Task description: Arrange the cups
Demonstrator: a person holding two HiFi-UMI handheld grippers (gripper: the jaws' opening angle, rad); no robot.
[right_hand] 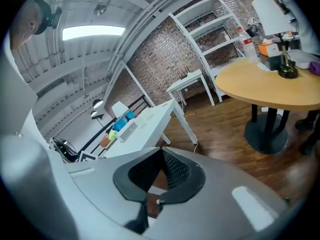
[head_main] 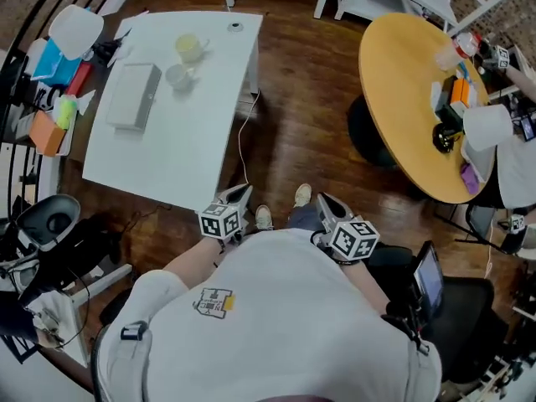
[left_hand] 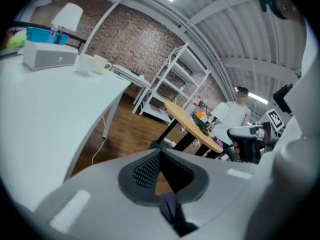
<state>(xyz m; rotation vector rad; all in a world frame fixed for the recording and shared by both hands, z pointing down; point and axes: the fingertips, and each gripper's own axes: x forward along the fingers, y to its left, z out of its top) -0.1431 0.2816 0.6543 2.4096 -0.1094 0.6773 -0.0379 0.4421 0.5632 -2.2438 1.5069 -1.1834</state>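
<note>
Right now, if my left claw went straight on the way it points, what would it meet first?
Probably the wood floor, in the gap between the white table and the round table. The left claw aims at bare boards there, with nothing else in line, though depth is unclear.

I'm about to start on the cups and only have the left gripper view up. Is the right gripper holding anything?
Observer: No. The right gripper has its jaws together with nothing between them.
Operator: How do the cups sit, seen from above?
Observer: In the head view, a pale yellow cup and a white cup stand close together on the far half of the white table, to the right of a grey box.
Operator: Are my grippers near them?
Observer: No. The left gripper and the right gripper are both close to the person, over the wood floor, short of the table's near edge.
</note>
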